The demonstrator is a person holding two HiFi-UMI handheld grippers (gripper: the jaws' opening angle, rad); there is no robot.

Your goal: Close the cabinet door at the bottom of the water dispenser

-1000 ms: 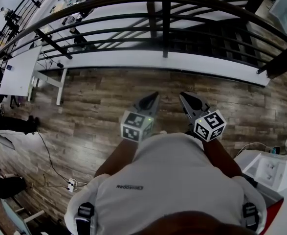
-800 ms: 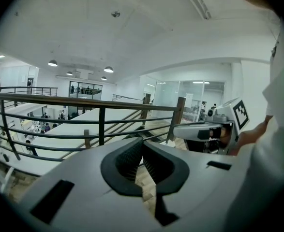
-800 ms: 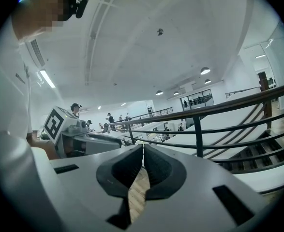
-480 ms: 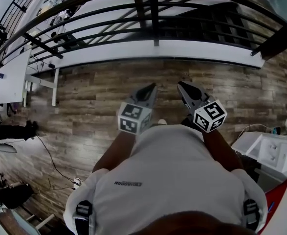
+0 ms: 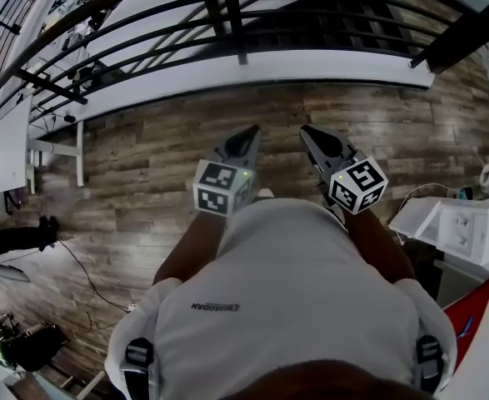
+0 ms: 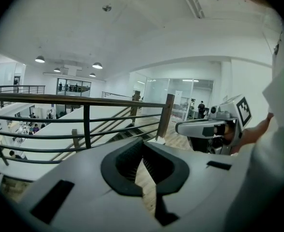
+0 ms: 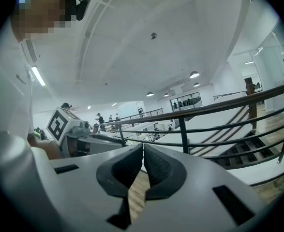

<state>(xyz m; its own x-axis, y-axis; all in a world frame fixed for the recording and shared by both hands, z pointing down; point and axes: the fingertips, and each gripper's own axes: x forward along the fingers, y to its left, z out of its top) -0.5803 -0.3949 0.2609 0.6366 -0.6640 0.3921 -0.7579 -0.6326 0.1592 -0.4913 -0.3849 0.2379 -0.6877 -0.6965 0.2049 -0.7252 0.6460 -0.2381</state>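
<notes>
While standing just short of railing point(image 5: 227, 19), holding left gripper point(image 5: 249, 133) and right gripper point(image 5: 309, 132) side by side over floor point(image 5: 144, 157), both aimed at railing. Shut, each of them, pads meeting tip to tip with nothing clamped between.

No sign of door or dispenser in any view: only railing, stairs point(image 5: 344, 32) beyond railing, and a white unit point(image 5: 452, 232) well to the right on the near side of railing, too cut off to name. So not yet facing the job; cannot tell where door lies from railing.

Judging by the task alone: probably a light, thin, stiff panel swinging on hinges, offering little resistance until a catch or magnet near the end of travel. Best pushed rather than gripped, with shut tips set against the free edge, far from the hinge, for most leverage. Likely a smooth, slippery face, so press square-on to keep from skidding. Ease off at the finish to avoid slamming or rocking dispenser. Expect to reach low, door sitting at the bottom
</notes>
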